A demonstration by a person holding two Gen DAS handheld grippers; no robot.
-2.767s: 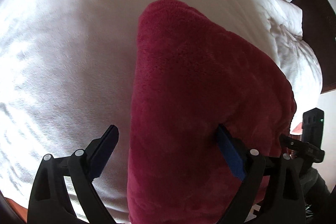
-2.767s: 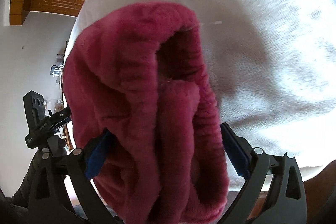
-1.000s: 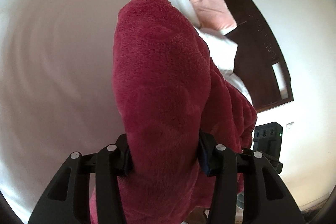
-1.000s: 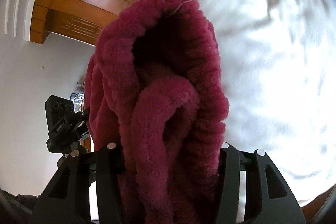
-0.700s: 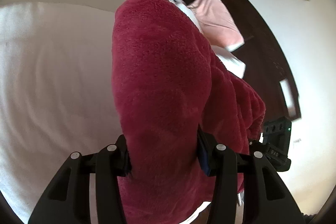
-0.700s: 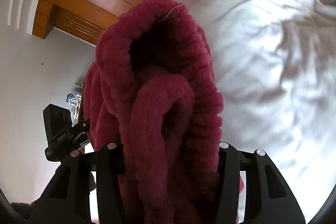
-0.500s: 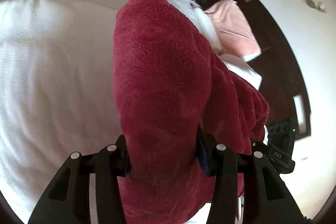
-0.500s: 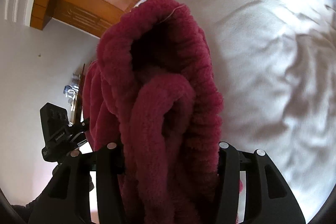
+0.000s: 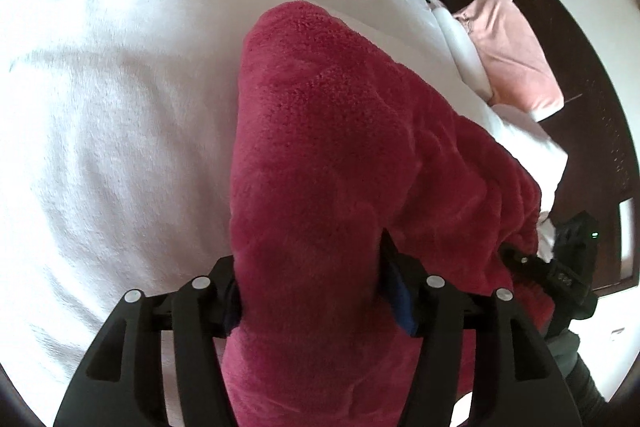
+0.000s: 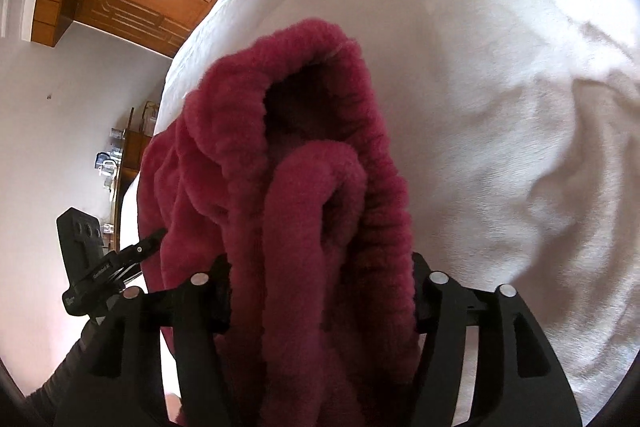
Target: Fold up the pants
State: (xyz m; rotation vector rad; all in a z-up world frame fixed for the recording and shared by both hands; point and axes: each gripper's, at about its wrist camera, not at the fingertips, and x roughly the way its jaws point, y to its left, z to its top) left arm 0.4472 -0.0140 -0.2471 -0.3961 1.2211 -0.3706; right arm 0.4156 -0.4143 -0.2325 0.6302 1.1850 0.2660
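Two tongs, left (image 9: 310, 291) and right (image 10: 320, 287), widening around one pants (image 9: 320, 155).

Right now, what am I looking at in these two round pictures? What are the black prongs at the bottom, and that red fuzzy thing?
There is no robot here. A person holds a tool in each hand, and each tool has two black fingers and a wide-angle camera looking along them. One picture comes from the left gripper, the other from the right gripper. The red fuzzy thing is the pants, which are to be folded. Each tool has a bunch of them between its fingers, and both pairs of fingers have just been opening. Underneath is a bed with a white cover and a pink pillow at its far end.
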